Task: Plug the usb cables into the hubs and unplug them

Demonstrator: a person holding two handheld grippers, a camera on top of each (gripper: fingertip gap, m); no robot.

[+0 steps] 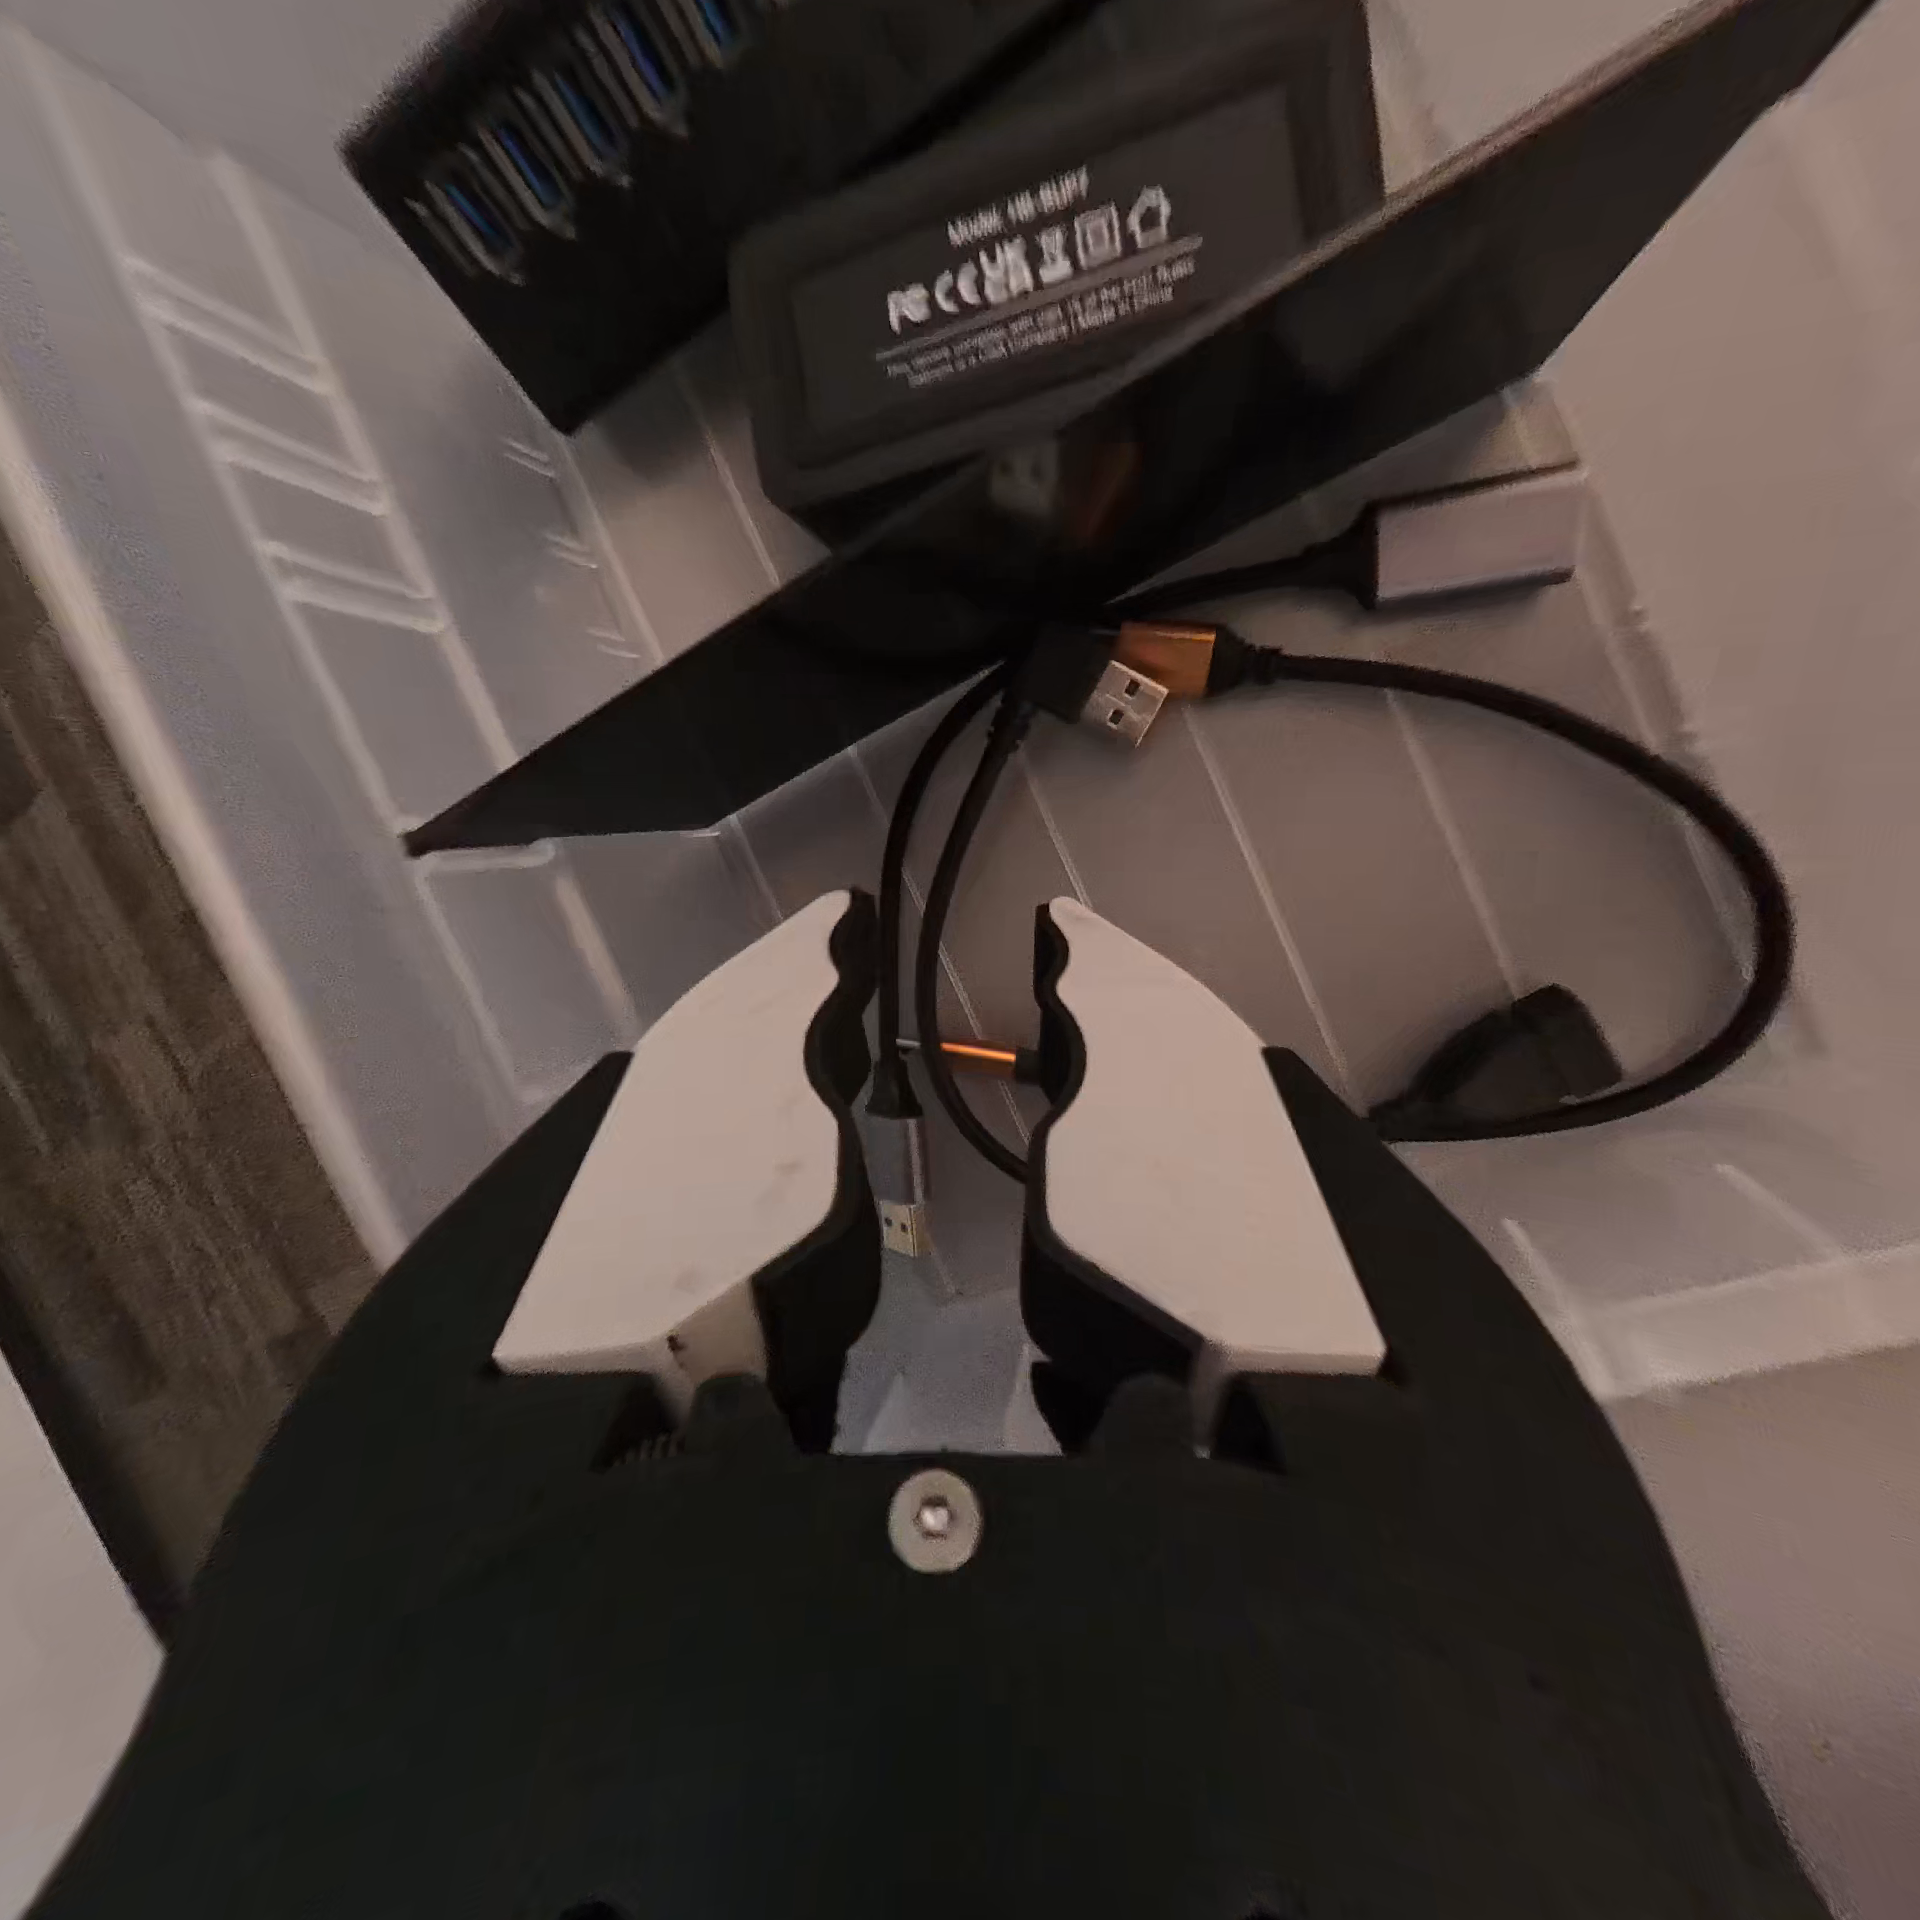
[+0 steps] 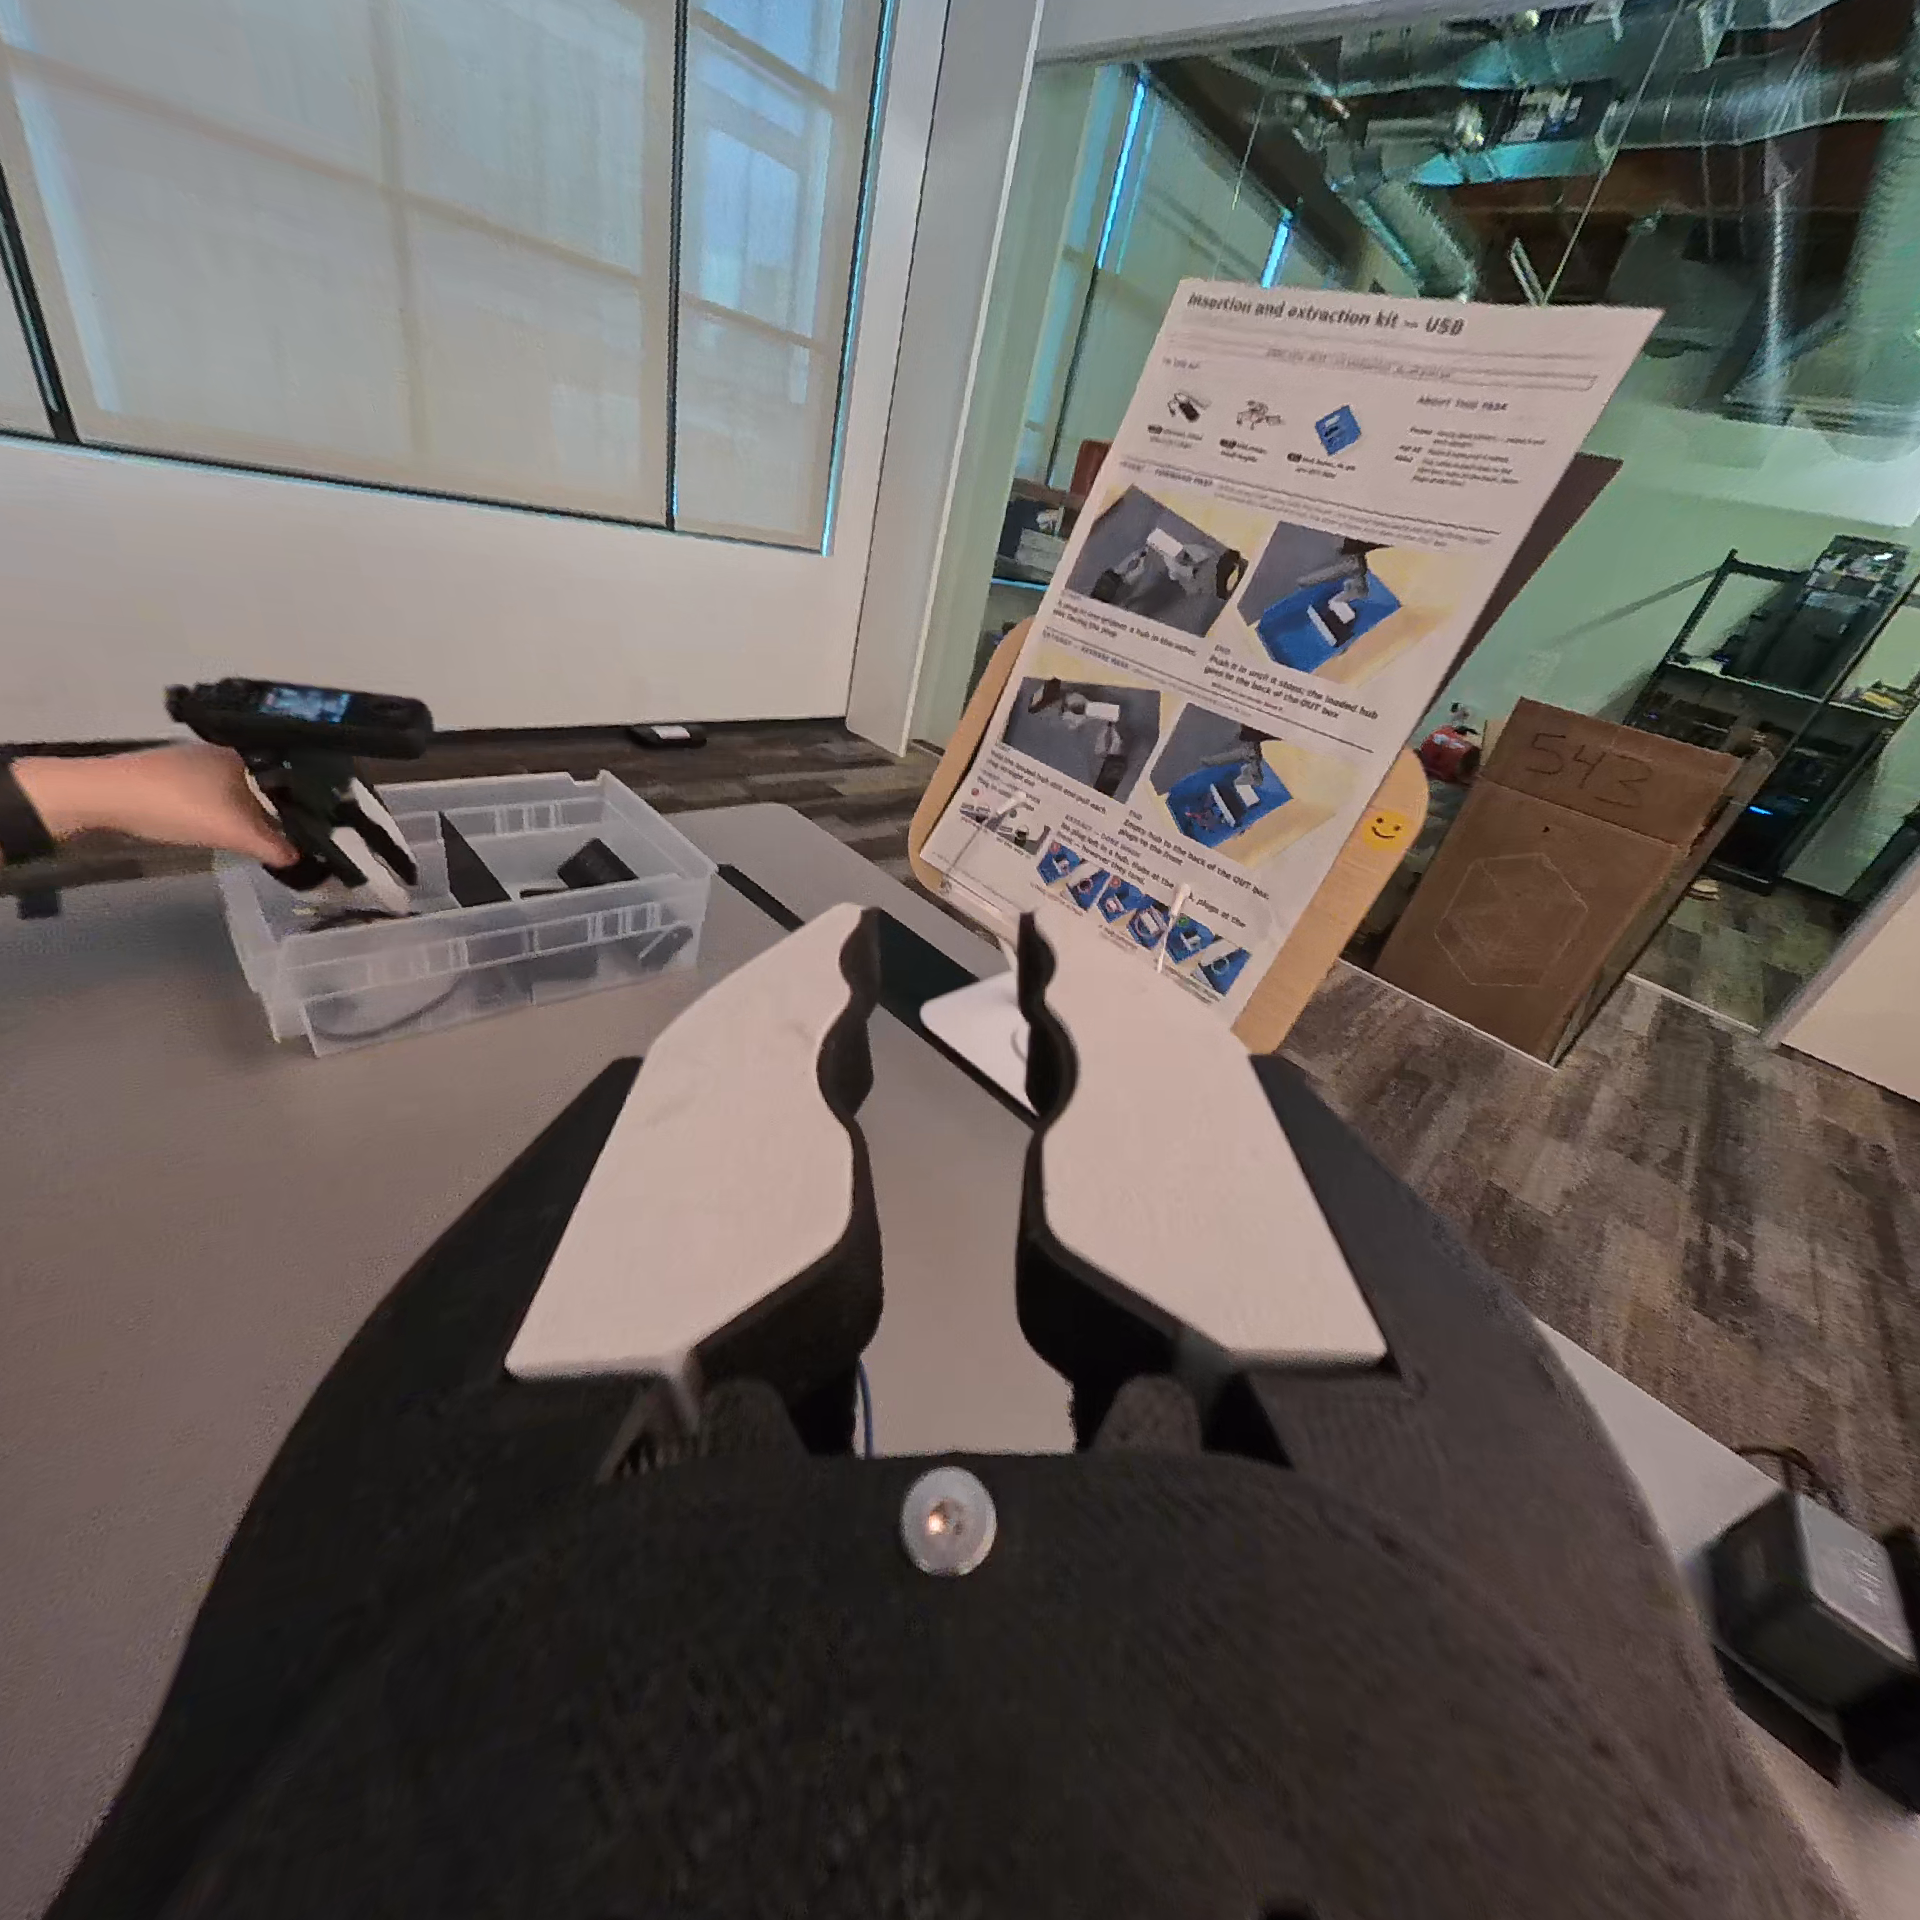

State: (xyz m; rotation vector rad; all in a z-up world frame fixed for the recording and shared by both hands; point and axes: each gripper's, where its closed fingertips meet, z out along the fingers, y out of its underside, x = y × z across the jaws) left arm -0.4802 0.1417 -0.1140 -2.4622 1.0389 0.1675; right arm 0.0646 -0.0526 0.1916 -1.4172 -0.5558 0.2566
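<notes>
In the left wrist view my left gripper (image 1: pixel 951 914) is open and points down into a clear plastic bin (image 1: pixel 312 582). A grey USB plug (image 1: pixel 899 1174) and two thin black cables (image 1: pixel 940 883) lie between its fingers, untouched as far as I can tell. Farther in lie an orange-sleeved USB plug (image 1: pixel 1169 655), a black hub with blue ports (image 1: pixel 540 177), a dark grey hub (image 1: pixel 997 343) and a silver hub (image 1: pixel 1475 551). A black divider panel (image 1: pixel 831 707) crosses the bin. My right gripper (image 2: pixel 945 925) is open and empty above the grey table (image 2: pixel 208 1195).
The right wrist view shows the bin (image 2: pixel 468 935) at the table's left, with a hand holding the left gripper (image 2: pixel 343 831) in it. A printed instruction sheet (image 2: pixel 1247 644) stands ahead on a white base (image 2: pixel 987 1023). A black power adapter (image 2: pixel 1808 1621) sits at the right edge. A cardboard box (image 2: pixel 1558 862) is on the floor. Across from one pair of fingers to the other is roughly 65 cm. My left tips are roughly 9 cm from the silver hub (image 1: pixel 1475 551).
</notes>
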